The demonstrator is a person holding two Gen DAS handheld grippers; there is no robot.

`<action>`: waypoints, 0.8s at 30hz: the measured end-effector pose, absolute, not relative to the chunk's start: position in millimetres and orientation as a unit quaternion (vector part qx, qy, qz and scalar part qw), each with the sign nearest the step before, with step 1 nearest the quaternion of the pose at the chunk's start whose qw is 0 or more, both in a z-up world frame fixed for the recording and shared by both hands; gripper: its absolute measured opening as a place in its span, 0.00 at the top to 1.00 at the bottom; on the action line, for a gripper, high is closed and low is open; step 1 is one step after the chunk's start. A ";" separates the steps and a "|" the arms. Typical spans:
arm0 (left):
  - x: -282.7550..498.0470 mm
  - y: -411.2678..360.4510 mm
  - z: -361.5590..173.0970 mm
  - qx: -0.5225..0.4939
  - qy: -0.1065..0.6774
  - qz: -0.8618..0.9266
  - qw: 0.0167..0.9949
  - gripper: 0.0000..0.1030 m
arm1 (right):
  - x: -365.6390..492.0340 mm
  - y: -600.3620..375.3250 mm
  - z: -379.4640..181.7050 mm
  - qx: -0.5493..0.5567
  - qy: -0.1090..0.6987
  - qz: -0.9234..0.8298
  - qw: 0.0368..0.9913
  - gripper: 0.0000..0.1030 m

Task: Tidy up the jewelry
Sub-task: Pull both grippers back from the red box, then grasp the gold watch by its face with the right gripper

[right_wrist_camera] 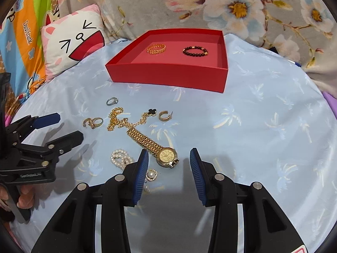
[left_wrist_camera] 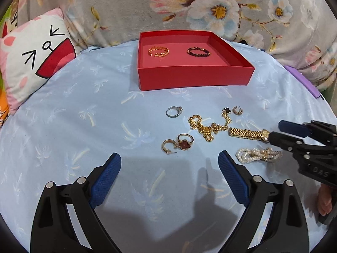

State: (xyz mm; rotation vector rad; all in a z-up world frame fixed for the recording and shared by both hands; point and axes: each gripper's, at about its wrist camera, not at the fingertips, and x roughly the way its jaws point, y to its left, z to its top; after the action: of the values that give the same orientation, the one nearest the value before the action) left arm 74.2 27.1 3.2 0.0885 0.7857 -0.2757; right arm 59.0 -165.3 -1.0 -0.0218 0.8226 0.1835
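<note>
A red box (left_wrist_camera: 195, 78) sits at the far side of a pale blue palm-print bedsheet (left_wrist_camera: 84, 116), already holding two pieces — a gold chain-link bangle (left_wrist_camera: 158, 51) on the left and a dark beaded bracelet (left_wrist_camera: 198, 52) on the right. Nearer, loose jewelry lies scattered on the sheet: a silver ring (left_wrist_camera: 173, 112), a gold hoop earring (left_wrist_camera: 169, 147) touching a gold ring with a red clover (left_wrist_camera: 185, 141), a tangled gold necklace with a black clover charm (left_wrist_camera: 208, 127), a second hoop earring (left_wrist_camera: 237, 110), a gold watch (right_wrist_camera: 155, 147) and a pearl bracelet (left_wrist_camera: 258, 155). The left tool (left_wrist_camera: 169, 161) hovers wide open over the near sheet, gripping nothing. The right tool (right_wrist_camera: 169, 158) is partly open and empty, its fingertips flanking the watch's face without touching it. A cat-face cushion (left_wrist_camera: 35, 61) rests far left, against a floral blanket (left_wrist_camera: 231, 8).
</note>
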 end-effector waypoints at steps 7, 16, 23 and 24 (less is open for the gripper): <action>77.6 26.6 -1.7 0.034 0.396 -0.148 0.906 0.12 | 76.6 -166.1 -10.5 0.002 0.421 0.102 0.901 0.61; 81.2 28.7 -4.7 0.020 0.407 -0.157 0.900 0.12 | 71.6 -158.4 -12.5 -0.018 0.422 0.110 0.900 0.77; 77.5 24.8 -3.1 0.029 0.400 -0.175 0.899 0.12 | 63.0 -170.4 -11.9 0.006 0.420 0.101 0.902 0.78; 75.6 23.1 -2.2 0.033 0.397 -0.178 0.900 0.12 | 60.8 -173.4 -11.8 0.009 0.419 0.097 0.903 0.78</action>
State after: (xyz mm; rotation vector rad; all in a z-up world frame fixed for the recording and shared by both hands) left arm 75.6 23.1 -2.2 0.0681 0.8212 -0.3684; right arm 60.8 -173.4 -11.8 0.0194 0.8670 0.2006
